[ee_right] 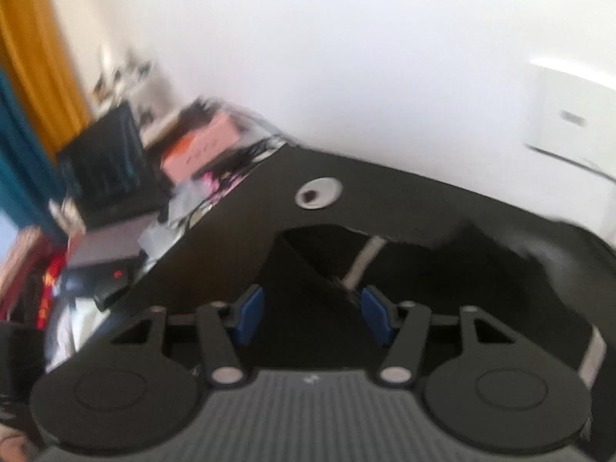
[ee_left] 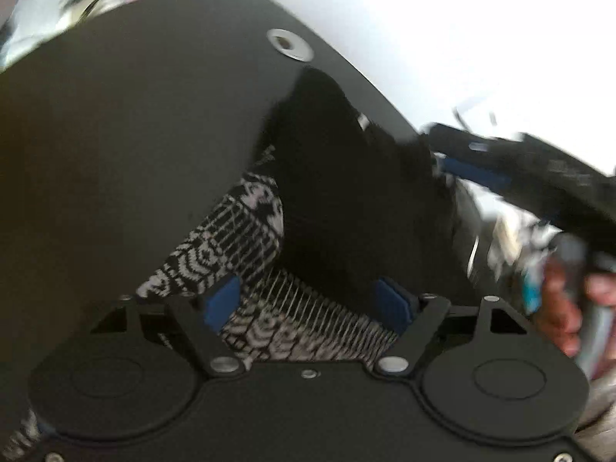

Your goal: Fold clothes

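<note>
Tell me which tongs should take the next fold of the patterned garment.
Left. The left tongs stand open right over the patterned garment; the right tongs face only black cloth.

No words or numbers can be read anywhere. The pink box [ee_right: 200, 146] far ahead of the claw has marks too blurry to read.

The patterned garment [ee_left: 238, 231] runs under the left gripper's [ee_left: 312, 304] body and off the bottom edge — its full shape is hidden. Right of it, the right gripper [ee_left: 539, 169] and a hand [ee_left: 566, 308] are smeared by blur. Left of the black table [ee_right: 238, 238], the clutter is too blurred to name.
</note>
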The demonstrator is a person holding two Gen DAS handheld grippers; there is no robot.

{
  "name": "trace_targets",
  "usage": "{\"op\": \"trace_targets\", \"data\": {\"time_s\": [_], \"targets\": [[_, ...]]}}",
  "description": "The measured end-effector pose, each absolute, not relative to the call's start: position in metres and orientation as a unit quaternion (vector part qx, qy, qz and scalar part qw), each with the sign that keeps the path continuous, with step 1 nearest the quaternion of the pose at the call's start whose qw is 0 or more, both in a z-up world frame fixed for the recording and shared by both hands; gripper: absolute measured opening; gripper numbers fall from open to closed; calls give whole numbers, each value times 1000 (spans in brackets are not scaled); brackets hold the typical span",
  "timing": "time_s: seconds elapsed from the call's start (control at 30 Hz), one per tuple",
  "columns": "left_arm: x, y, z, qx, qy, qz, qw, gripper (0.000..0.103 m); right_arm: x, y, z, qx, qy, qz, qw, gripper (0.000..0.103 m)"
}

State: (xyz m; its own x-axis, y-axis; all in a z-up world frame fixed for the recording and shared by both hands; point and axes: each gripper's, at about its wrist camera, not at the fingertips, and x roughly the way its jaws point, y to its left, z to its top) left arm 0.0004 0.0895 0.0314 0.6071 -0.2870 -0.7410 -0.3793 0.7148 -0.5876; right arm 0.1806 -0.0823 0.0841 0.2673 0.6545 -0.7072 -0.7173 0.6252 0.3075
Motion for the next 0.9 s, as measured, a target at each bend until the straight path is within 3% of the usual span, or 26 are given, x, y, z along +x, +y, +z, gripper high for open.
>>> {"op": "trace_targets", "data": {"time_s": [0.07, 0.2, 0.37, 0.43, 0.47, 0.7, 0.83, 0.9], "targets": [[-6, 95, 40, -395, 430, 31, 812, 71, 193, -55, 78, -52, 437, 442, 782, 57], [-21, 100, 46, -438, 419, -14, 795, 74, 208, -20, 63, -74, 464, 454, 757, 55], [-7, 101, 14, -500, 447, -42, 741, 74, 208, -11, 52, -108, 488, 472, 726, 30], [1, 104, 2, -514, 452, -35, 728, 72, 209, -9, 50, -110, 493, 473, 722, 11], [5, 107, -4, -526, 451, -32, 721, 70, 209, -10, 51, -109, 491, 474, 723, 8], [14, 133, -13, -579, 420, -11, 699, 66, 208, -13, 65, -89, 472, 491, 727, 6], [11, 142, -14, -588, 412, 4, 697, 53, 216, -11, 72, -56, 469, 500, 726, 5], [9, 147, -13, -592, 406, 8, 696, 31, 218, -7, 74, -48, 466, 504, 726, 5]]}}
